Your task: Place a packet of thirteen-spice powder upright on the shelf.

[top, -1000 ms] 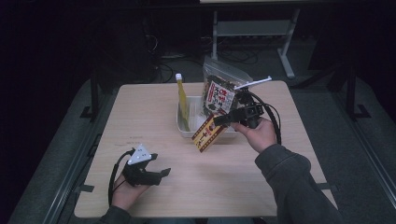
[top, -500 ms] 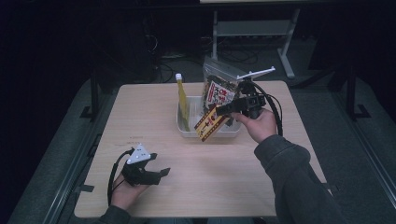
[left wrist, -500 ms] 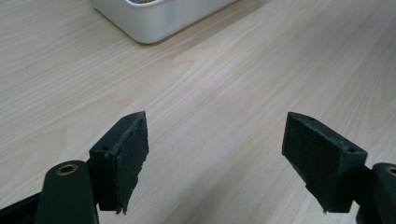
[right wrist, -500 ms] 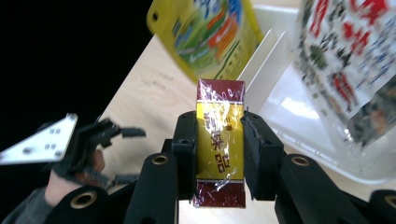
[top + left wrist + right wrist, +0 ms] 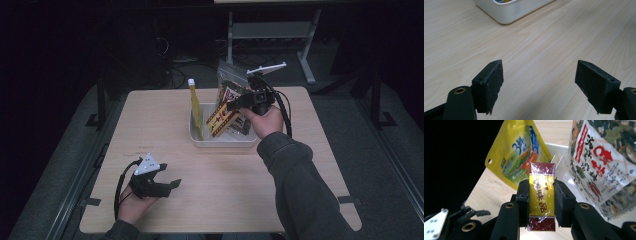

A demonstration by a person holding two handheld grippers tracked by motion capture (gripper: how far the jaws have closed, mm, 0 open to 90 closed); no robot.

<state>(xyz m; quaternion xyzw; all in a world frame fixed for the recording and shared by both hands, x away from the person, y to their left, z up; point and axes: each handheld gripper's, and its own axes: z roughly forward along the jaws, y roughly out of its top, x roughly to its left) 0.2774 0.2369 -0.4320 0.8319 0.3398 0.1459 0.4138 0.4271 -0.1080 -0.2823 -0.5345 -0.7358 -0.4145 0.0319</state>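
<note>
Gripping a slim yellow-and-maroon wrapped packet (image 5: pixel 541 195) between right gripper (image 5: pixel 541 202) fingers (image 5: pixel 524 197), tilted over the white tub (image 5: pixel 220 141) beside a yellow pouch (image 5: pixel 196 107) and red-lettered bag (image 5: pixel 604 162). Resting on the tabletop (image 5: pixel 240 175), left gripper (image 5: pixel 539 82) gaping, grasping nothing.

3 cameras: 1 fixed high over the worktop, 1 riding on each gripper.

The high view looks forward and down from the person's side, far enough to take in the whole worktop (image 5: pixel 165 130). The left gripper view sits low and close over the wood, facing the white tray (image 5: pixel 506 13) along its own jaws. The right gripper view looks past its jaws, very near the packet (image 5: pixel 542 195), toward the same tray (image 5: pixel 560 148), and catches the left gripper (image 5: pixel 471 213) that the high view also shows.
</note>
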